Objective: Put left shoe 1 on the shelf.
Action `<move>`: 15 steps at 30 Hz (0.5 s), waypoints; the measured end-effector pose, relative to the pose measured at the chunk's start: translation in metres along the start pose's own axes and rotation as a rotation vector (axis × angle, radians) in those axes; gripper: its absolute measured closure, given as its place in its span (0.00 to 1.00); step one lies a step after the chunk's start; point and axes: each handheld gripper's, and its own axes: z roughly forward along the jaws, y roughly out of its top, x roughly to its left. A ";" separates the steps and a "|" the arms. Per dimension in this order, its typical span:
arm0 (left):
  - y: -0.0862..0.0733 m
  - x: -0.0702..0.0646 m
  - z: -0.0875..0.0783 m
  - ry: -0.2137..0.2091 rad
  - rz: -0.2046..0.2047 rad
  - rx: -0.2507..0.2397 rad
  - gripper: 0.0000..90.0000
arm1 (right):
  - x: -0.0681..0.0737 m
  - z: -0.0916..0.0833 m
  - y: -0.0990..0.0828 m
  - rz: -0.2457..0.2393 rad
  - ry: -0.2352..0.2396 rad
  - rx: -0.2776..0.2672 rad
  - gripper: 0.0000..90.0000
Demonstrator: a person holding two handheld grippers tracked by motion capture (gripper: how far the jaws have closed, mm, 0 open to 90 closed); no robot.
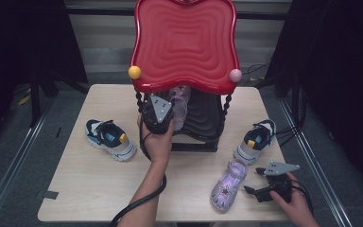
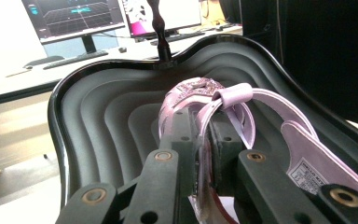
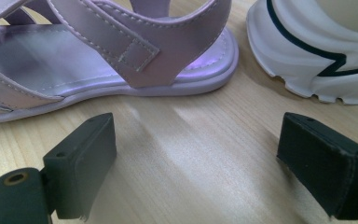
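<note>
A pink sandal lies tilted over the black lower tray of a two-tier rack, under its red top tray. My left gripper is shut on it. In the left gripper view the jaws pinch the sandal's strap, and its insole runs off to the right above the ribbed black tray. A second pink sandal rests on the table at the front right. Just right of it my right gripper stands open. In the right gripper view, bare wood lies between its jaws, short of the sandal's heel.
A white-and-navy sneaker sits on the left of the wooden table. Its mate stands right of the rack, just beyond the right gripper. Twisted black posts carry the red tray. Desks with monitors lie beyond.
</note>
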 end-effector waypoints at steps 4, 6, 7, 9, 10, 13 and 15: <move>-0.001 -0.003 0.007 0.030 -0.003 -0.019 0.92 | 0.000 0.000 0.000 0.000 0.000 0.000 0.12; -0.002 -0.004 0.010 0.045 -0.002 -0.029 0.92 | 0.000 0.000 0.000 -0.001 -0.001 -0.001 0.12; -0.002 -0.004 0.012 0.051 0.007 -0.033 0.92 | 0.000 0.000 0.000 -0.001 -0.001 -0.001 0.12; -0.002 -0.005 0.016 0.061 0.009 -0.037 0.92 | 0.000 0.000 0.000 -0.001 -0.001 -0.001 0.12; -0.002 -0.005 0.016 0.069 0.011 -0.039 0.92 | 0.000 0.000 0.000 0.000 -0.002 -0.001 0.12; -0.006 -0.005 0.020 0.089 0.000 -0.051 0.92 | 0.000 0.000 0.000 0.001 -0.002 0.000 0.12; -0.010 -0.004 0.022 0.094 -0.009 -0.060 0.91 | 0.000 0.000 0.000 0.001 -0.003 -0.001 0.12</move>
